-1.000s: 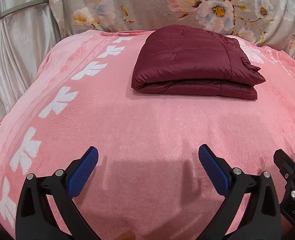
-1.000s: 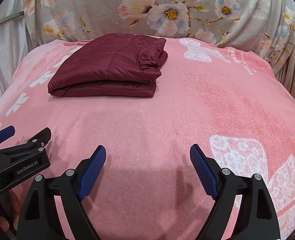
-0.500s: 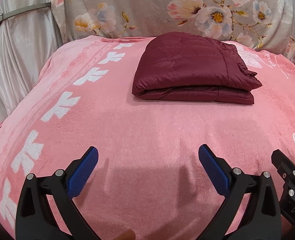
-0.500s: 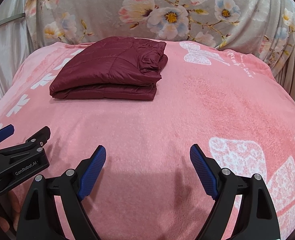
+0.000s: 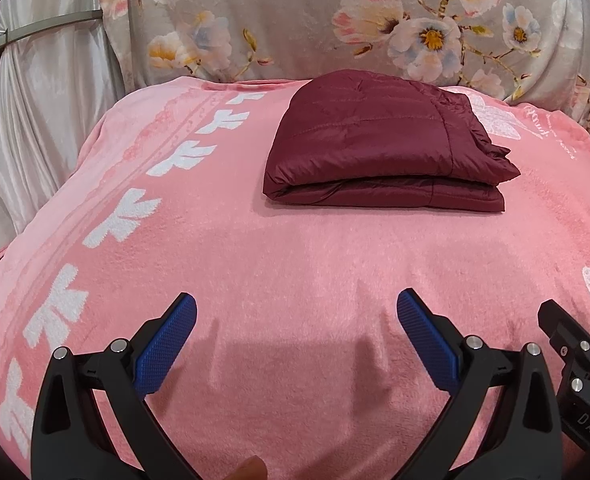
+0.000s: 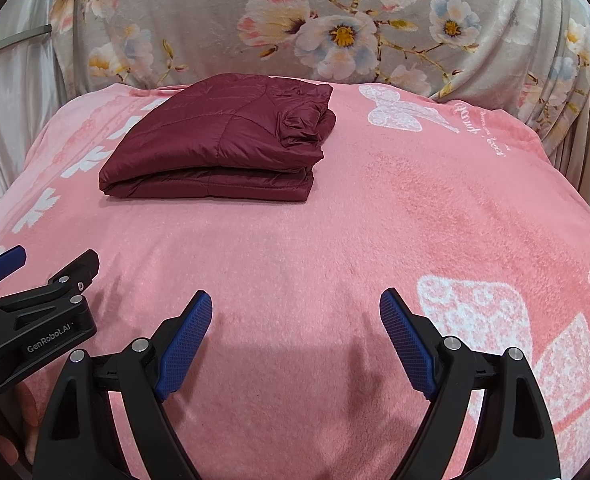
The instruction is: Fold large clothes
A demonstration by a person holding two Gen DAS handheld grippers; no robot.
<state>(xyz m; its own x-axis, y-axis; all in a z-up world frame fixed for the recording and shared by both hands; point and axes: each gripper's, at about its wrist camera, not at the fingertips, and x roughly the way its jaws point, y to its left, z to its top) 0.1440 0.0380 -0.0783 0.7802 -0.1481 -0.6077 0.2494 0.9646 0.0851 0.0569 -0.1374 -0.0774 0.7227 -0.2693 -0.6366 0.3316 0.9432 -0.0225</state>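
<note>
Now one jacket (image 5: 379, 148) lies folded on the pink blanket (image 5: 295, 248), toward its far edge, a compact maroon bundle of stacked quilted layers. From the right wrist view the same jacket (image 6: 223, 148) sits left of centre, its bunched end turned to the right.

Two tools are in view, both hovering low over the near part of the blanket (image 6: 375, 220), well apart from the jacket. One left tool (image 5: 295, 314) has its two blue pads spread wide, released, with nothing between them. One right tool (image 6: 295, 312) is likewise released, its two pads wide apart over bare blanket. Each tool shows at the edge of the other's camera: the right tool at the right rim of the left view, the left tool at the left rim of the right view, so the two stand side by side.

Behind the blanket hangs one grey floral cloth (image 5: 315, 12). At left falls one pale satin curtain (image 5: 47, 100). White leaf prints run in one row along the blanket's left side.
</note>
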